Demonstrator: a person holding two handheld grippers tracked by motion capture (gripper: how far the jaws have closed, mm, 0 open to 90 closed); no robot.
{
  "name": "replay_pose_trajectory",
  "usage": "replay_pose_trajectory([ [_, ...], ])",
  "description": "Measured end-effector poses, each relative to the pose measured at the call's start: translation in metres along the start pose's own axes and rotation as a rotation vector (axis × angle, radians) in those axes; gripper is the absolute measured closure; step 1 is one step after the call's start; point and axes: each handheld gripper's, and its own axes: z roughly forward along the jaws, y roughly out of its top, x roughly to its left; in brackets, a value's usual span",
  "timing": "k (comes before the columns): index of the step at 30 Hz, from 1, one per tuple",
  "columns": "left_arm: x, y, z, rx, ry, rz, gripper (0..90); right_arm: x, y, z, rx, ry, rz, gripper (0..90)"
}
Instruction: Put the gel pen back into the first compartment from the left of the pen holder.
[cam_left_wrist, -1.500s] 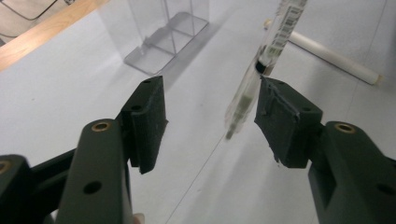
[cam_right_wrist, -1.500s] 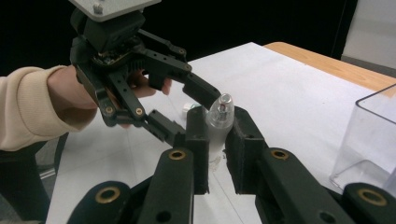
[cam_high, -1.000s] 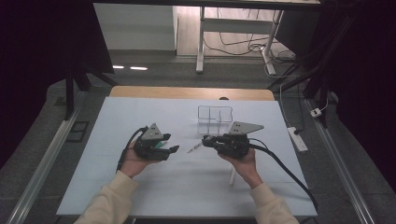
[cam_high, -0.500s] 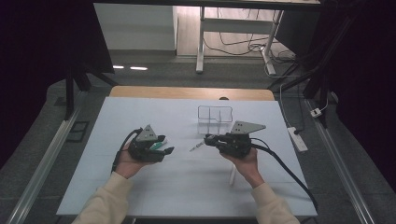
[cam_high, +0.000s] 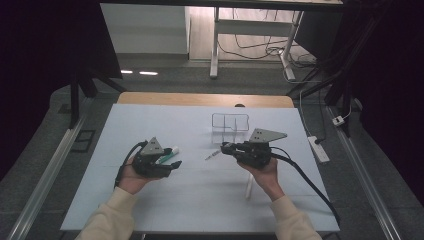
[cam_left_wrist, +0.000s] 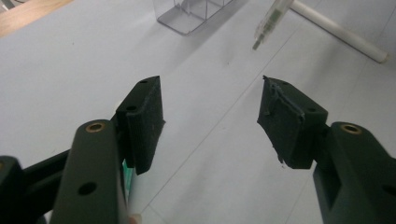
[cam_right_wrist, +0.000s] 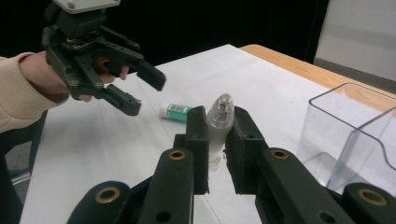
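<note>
Left gripper (cam_high: 172, 164) has drifted slightly; glue stick (cam_high: 168, 153) now shows beside it, jaws half open, empty. Right gripper (cam_high: 226, 148) clamps the pen (cam_high: 212, 156) just short of the clear organizer (cam_high: 230, 128). Next: carry the pen into a compartment.

I see the white table (cam_high: 150, 200) lit bright from overhead, surroundings black, soft shadows only; my near jaws blur slightly, the far clear organiser (cam_left_wrist: 191, 14) too.

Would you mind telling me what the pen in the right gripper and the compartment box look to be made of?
Pen: seemingly frosted translucent plastic, its tip visible through the clear rounded cap. Compartment box: apparently clear, glossy acrylic or similar plastic; the table shows through its walls and the edges catch light.
</note>
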Motion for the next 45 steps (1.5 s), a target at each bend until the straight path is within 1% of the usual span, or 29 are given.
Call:
replay_pose_trajectory([
  [3, 0.000, -0.007, -0.005, 0.007, 0.010, -0.005, 39.3, -0.001, 0.000, -0.001, -0.003, -0.004, 0.004, 78.9],
  [10, 0.004, -0.024, -0.020, 0.013, 0.033, -0.034, 38.8, -0.002, 0.003, -0.005, -0.014, -0.020, 0.007, 78.9],
  [13, 0.007, -0.031, -0.027, 0.006, 0.039, -0.054, 38.3, -0.002, 0.006, -0.009, -0.017, -0.038, 0.005, 78.9],
  [15, 0.008, -0.036, -0.031, 0.005, 0.041, -0.059, 38.3, -0.002, 0.008, -0.011, -0.027, -0.047, 0.011, 78.9],
  [18, 0.010, -0.040, -0.033, 0.008, 0.046, -0.067, 38.1, -0.001, 0.011, -0.012, -0.025, -0.064, 0.000, 78.9],
  [21, 0.011, -0.041, -0.034, 0.002, 0.045, -0.069, 38.0, -0.002, 0.012, -0.013, -0.025, -0.077, -0.001, 78.9],
  [23, 0.011, -0.041, -0.034, 0.008, 0.042, -0.061, 37.9, -0.002, 0.012, -0.013, -0.023, -0.089, -0.006, 78.9],
  [25, 0.011, -0.041, -0.033, 0.013, 0.039, -0.060, 37.8, -0.003, 0.013, -0.013, -0.016, -0.097, -0.009, 78.9],
  [28, 0.012, -0.041, -0.032, 0.015, 0.040, -0.060, 37.6, -0.005, 0.016, -0.014, -0.022, -0.102, -0.010, 78.9],
  [33, 0.013, -0.041, -0.032, 0.011, 0.039, -0.065, 37.5, -0.008, 0.026, -0.018, -0.036, -0.114, -0.020, 78.9],
  [37, 0.013, -0.041, -0.032, 0.013, 0.037, -0.062, 37.2, -0.011, 0.034, -0.022, -0.038, -0.133, -0.026, 78.9],
  [42, 0.014, -0.042, -0.032, 0.012, 0.037, -0.074, 36.9, -0.019, 0.042, -0.025, -0.047, -0.154, -0.016, 78.9],
  [44, 0.015, -0.042, -0.032, 0.010, 0.034, -0.075, 36.8, -0.024, 0.046, -0.026, -0.052, -0.159, -0.003, 78.9],
  [45, 0.015, -0.042, -0.032, 0.010, 0.034, -0.076, 36.7, -0.026, 0.048, -0.028, -0.068, -0.163, 0.014, 78.9],
])
